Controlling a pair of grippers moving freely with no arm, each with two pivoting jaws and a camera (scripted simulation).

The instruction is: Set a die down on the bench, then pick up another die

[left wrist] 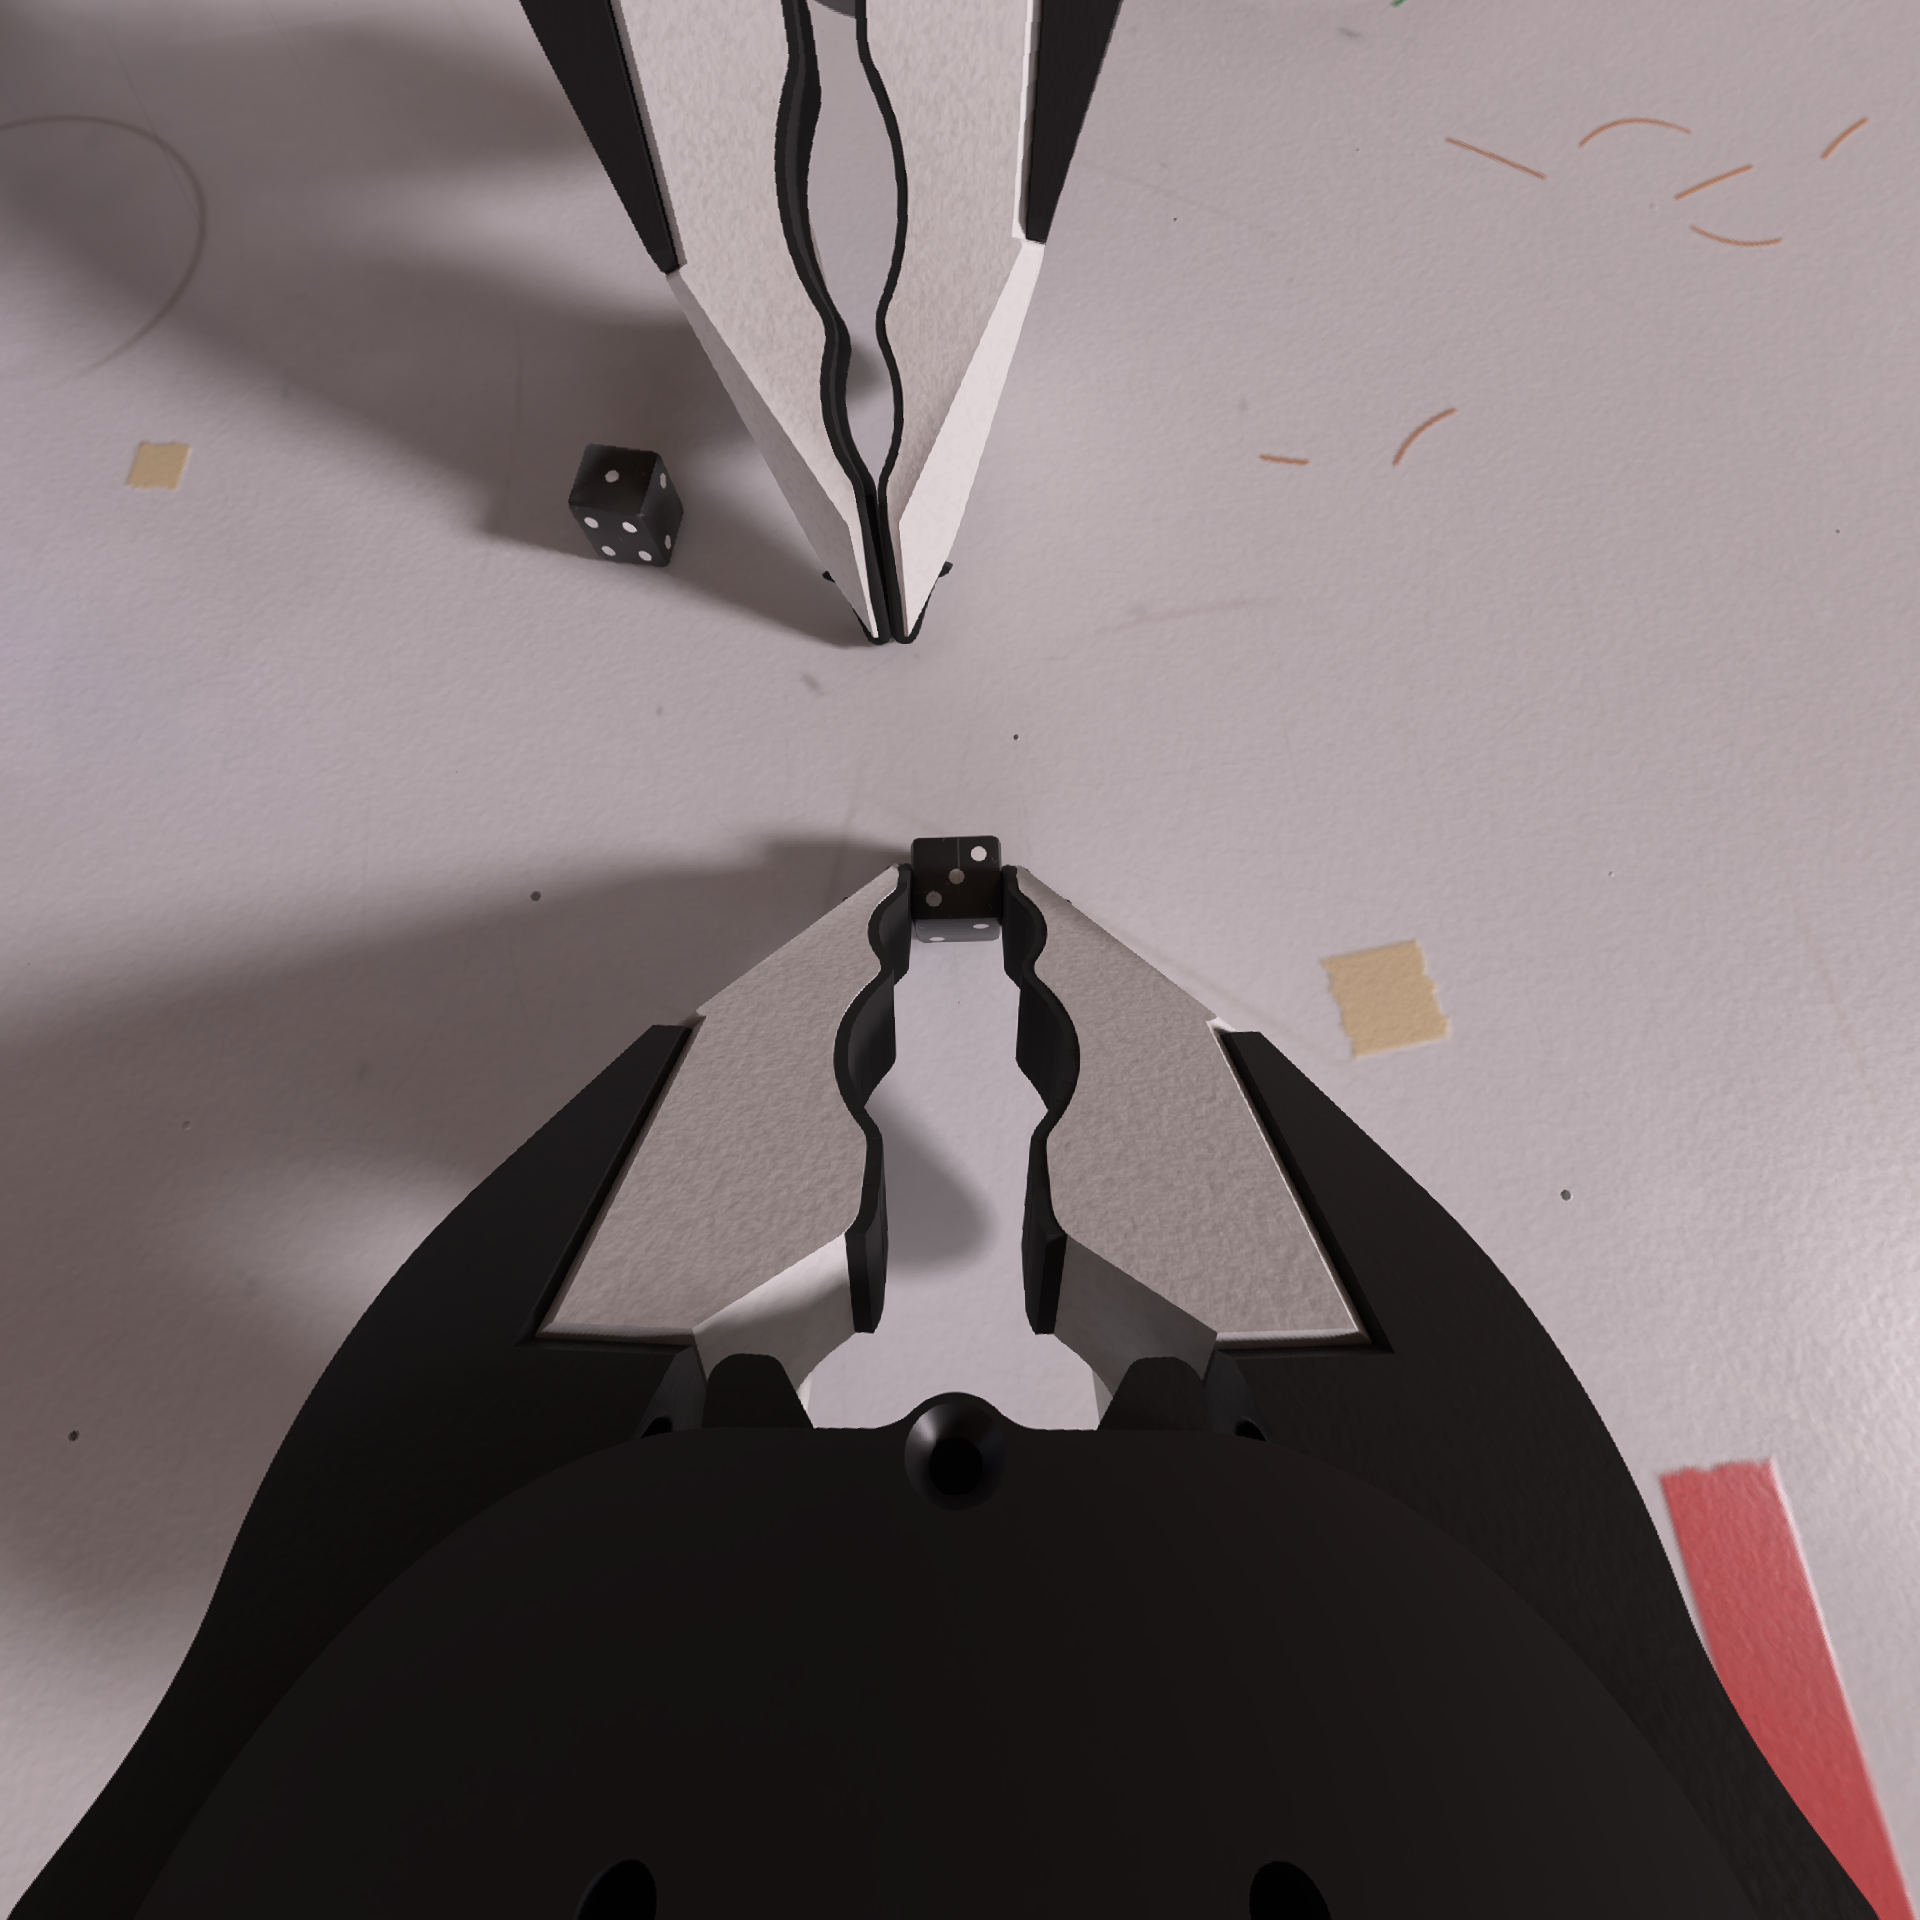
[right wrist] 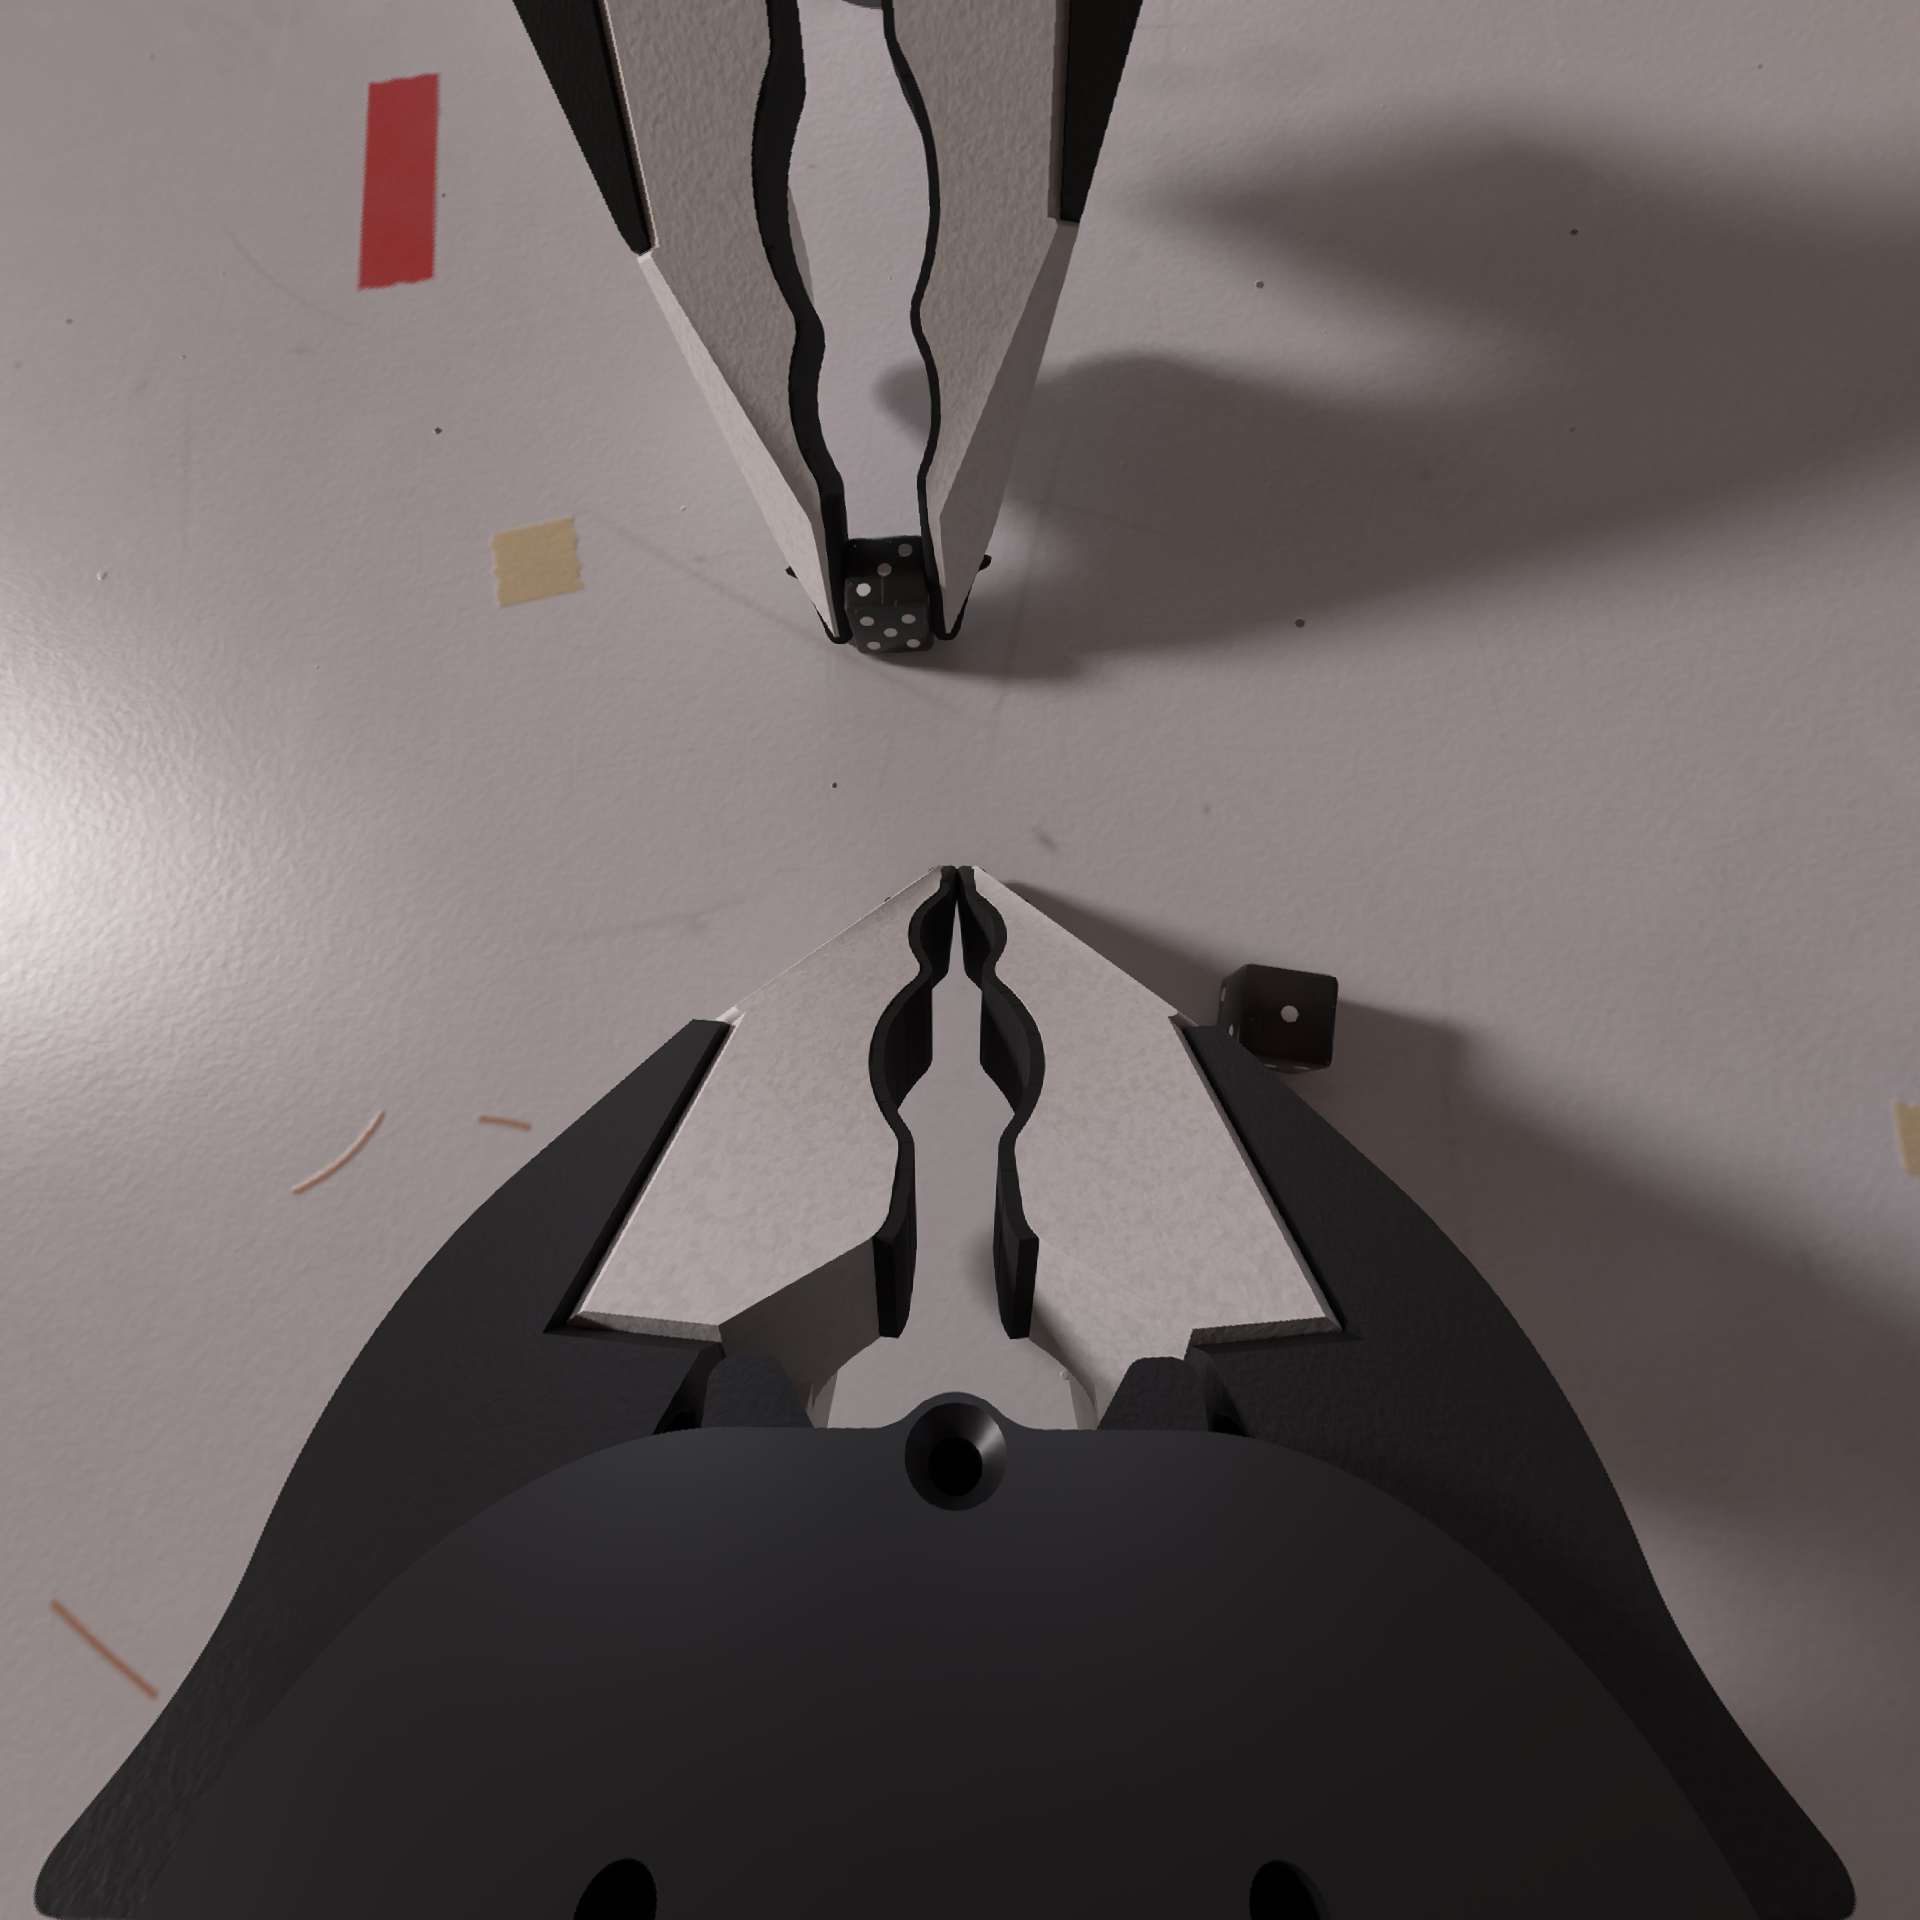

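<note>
Left wrist view: left gripper (left wrist: 956,883) has its fingertips clamped on a black die (left wrist: 956,890), one tip on each side face, the die right at the tips and low over the pale bench (left wrist: 1455,727); whether the die touches the bench I cannot tell. Right gripper (left wrist: 886,623) faces it from the far side, tips pressed together with nothing between them. Second die (left wrist: 625,506) sits free on the bench just beside the right gripper's tips. Right wrist view agrees: right tips (right wrist: 956,871) meet empty, free die (right wrist: 1283,1013) close by its finger, left gripper (right wrist: 885,603) gripping the held die (right wrist: 885,611). Farther out: tan tape squares (left wrist: 1384,995), a red tape strip (left wrist: 1787,1662), thin orange scribbles (left wrist: 1621,177), and long gripper shadows.
</note>
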